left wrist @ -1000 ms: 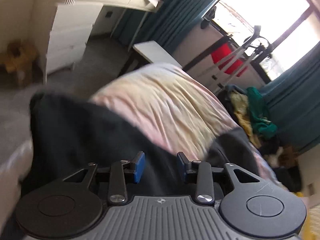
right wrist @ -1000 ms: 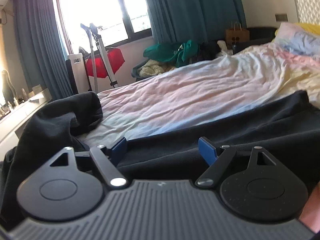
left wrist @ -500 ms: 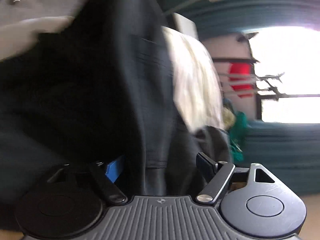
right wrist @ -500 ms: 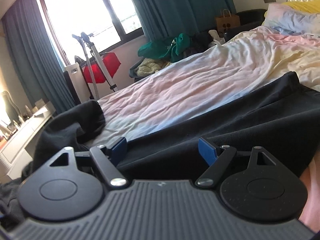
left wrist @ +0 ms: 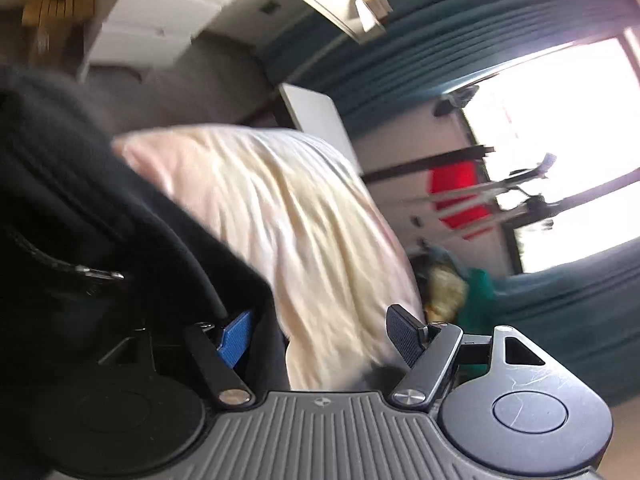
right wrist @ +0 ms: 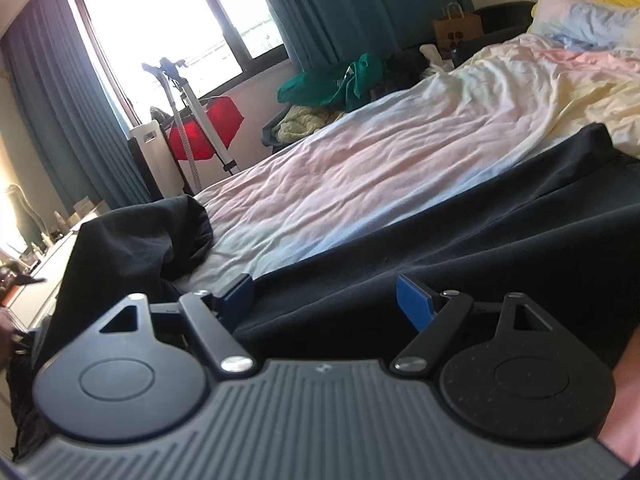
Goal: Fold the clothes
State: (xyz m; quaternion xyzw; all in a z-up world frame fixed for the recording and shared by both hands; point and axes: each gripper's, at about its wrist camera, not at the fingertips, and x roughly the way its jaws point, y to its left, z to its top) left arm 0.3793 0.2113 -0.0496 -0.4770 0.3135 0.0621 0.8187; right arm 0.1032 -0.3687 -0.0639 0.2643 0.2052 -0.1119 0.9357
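A black garment with a zipper (left wrist: 92,240) lies on the bed and fills the left of the left wrist view, draped over the left finger (left wrist: 234,338). My left gripper (left wrist: 320,336) is open, tilted, with only bedsheet between its fingers. In the right wrist view the same black garment (right wrist: 460,256) spreads across the bed, bunched up at the left (right wrist: 136,240). My right gripper (right wrist: 328,300) is open, low over the garment's near edge, with cloth lying between its fingers.
The bed has a wrinkled pink and cream sheet (right wrist: 380,160) and pillows (right wrist: 584,16) at the far right. A pile of green and yellow clothes (right wrist: 328,92), a red item on a stand (right wrist: 208,128), teal curtains and a white desk (left wrist: 168,20) surround it.
My left gripper has swung and opened wide; the black garment no longer fills its view and now lies off to the left. My right gripper has stayed open and barely moved.
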